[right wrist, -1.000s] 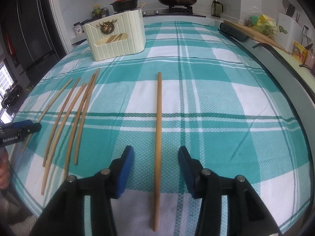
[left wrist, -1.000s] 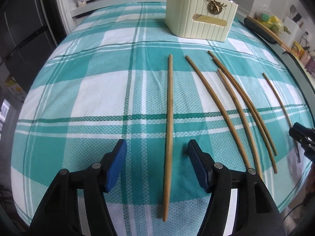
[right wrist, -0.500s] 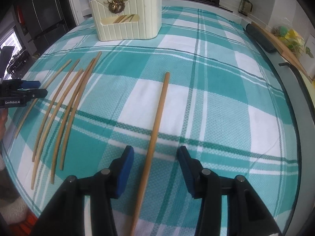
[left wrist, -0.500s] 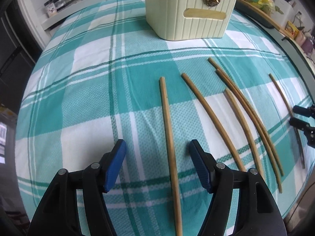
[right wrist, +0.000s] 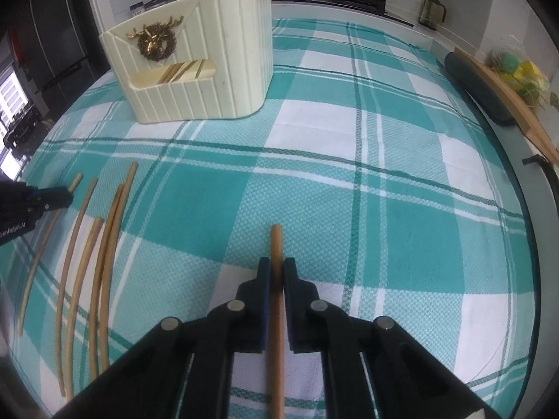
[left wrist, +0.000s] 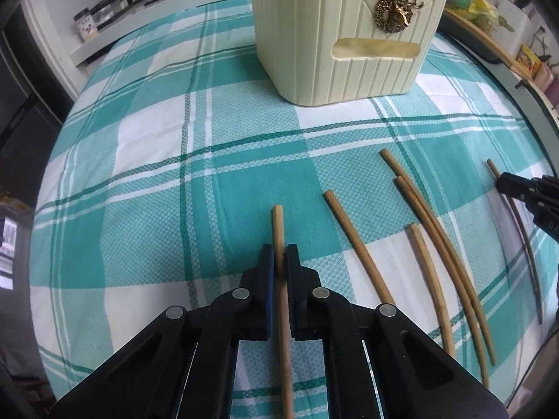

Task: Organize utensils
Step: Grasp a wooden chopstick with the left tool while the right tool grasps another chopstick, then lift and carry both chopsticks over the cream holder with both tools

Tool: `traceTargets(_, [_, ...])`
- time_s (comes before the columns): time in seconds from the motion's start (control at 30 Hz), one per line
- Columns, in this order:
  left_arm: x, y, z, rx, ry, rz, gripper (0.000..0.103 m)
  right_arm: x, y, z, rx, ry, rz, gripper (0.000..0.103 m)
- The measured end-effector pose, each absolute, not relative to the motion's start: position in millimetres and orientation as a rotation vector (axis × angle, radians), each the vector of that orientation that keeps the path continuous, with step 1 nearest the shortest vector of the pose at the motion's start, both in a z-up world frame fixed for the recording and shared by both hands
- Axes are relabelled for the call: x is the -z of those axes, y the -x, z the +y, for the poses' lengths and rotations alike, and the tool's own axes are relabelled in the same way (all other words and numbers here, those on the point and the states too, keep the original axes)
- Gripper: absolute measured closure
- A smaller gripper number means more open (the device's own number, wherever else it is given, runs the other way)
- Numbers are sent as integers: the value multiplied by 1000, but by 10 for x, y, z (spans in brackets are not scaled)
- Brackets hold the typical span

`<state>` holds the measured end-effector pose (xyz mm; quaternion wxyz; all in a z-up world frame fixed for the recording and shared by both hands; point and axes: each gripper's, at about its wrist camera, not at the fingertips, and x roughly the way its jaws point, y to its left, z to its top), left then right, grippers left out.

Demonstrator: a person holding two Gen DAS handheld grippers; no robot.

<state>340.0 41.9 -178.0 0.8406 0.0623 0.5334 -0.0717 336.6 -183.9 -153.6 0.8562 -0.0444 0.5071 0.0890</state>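
- Both hands are at the pick-up step: each set of tongs is clamped on 1 chopstick that lies flat on the checked cloth of the table [right wrist: 401,181].
- The left tongs [left wrist: 278,260] are pinched on the leftmost chopstick [left wrist: 277,225], which runs straight out between the pads; its far tip sticks out just ahead of them and its long end trails back under the handle.
- The right tongs [right wrist: 276,272] grip a separate chopstick [right wrist: 276,244] the same way, with a short tip showing ahead of the pads. I cannot tell whether either stick is off the cloth yet.
- 4 loose chopsticks [left wrist: 353,241] lie between the 2 tongs, to the right of the left tongs and to the left of the right tongs, fanned side by side; 2 of them touch along their length.
- The cream holder [right wrist: 206,56] stands well ahead of both tongs, with sticks already showing in its front slot.
- As I judge it, the next move calls for lifting each stick clear, tilting it upright and carrying it forward to the holder's open top without knocking the loose ones.
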Motion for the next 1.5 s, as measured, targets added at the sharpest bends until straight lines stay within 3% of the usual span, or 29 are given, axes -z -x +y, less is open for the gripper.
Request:
traceTargets(0.13, [1591, -3238, 512, 147, -83, 1078, 99, 1385, -3273, -1924, -203, 1, 1013, 96])
traceTargets(0.6, [268, -2317, 786, 218, 77, 744, 99, 68, -2307, -2040, -290, -63, 664, 96])
traceTargets(0.9, [-4, -2049, 779, 237, 138, 645, 99, -260, -1832, -2026, -265, -55, 474, 96])
traceTargets(1.23, [-225, -2157, 786, 252, 158, 621, 99, -438, -1931, -2002, -281, -44, 419, 96])
traceTargets(1.5, [-766, -2474, 797, 272, 148, 549, 99, -700, -2372, -1961, -320, -50, 414, 96])
